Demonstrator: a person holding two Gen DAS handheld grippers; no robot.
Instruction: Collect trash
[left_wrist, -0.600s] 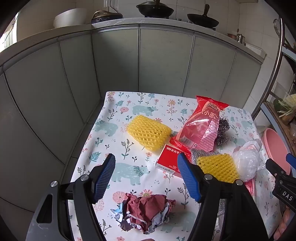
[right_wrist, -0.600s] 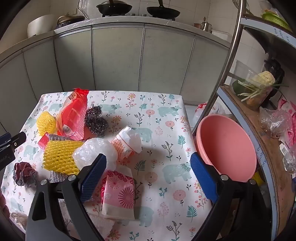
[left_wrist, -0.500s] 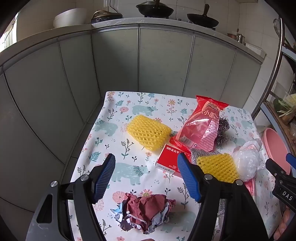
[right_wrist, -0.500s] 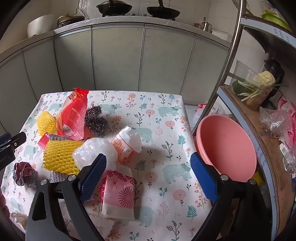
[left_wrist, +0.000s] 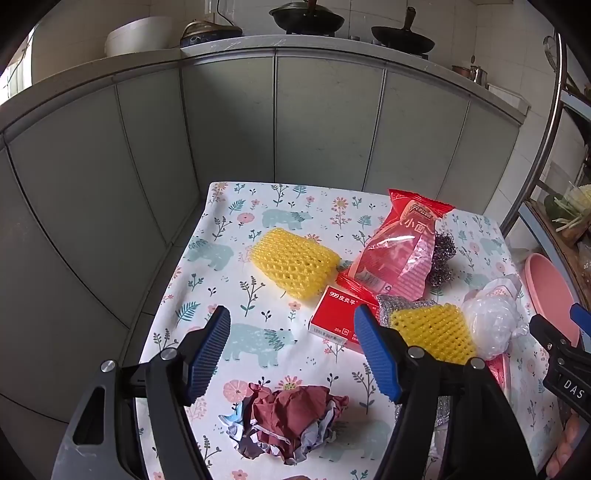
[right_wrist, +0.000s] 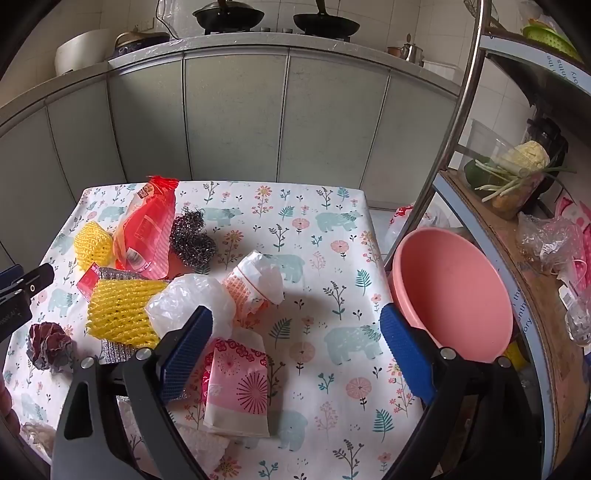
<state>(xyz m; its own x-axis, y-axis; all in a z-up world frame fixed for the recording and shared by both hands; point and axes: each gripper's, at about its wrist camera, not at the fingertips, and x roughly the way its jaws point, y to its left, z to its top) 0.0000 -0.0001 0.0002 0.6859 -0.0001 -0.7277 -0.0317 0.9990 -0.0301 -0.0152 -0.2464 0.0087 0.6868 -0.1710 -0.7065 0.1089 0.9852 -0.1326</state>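
Trash lies on a floral tablecloth (left_wrist: 258, 343). A crumpled maroon paper ball (left_wrist: 291, 417) lies just below my open, empty left gripper (left_wrist: 291, 350); it also shows in the right wrist view (right_wrist: 48, 345). Beyond lie a yellow foam net (left_wrist: 291, 262), a red box (left_wrist: 338, 314), a red snack bag (left_wrist: 399, 251), a second yellow net (left_wrist: 432, 332) and a clear plastic wad (left_wrist: 491, 325). My right gripper (right_wrist: 295, 347) is open and empty above a pink paper bag (right_wrist: 238, 387), near a white wrapper (right_wrist: 258, 280).
A pink basin (right_wrist: 454, 291) sits off the table's right edge under a metal rack (right_wrist: 454, 122). Two steel scourers (right_wrist: 192, 240) lie by the snack bag. Grey cabinets (left_wrist: 325, 122) stand behind the table.
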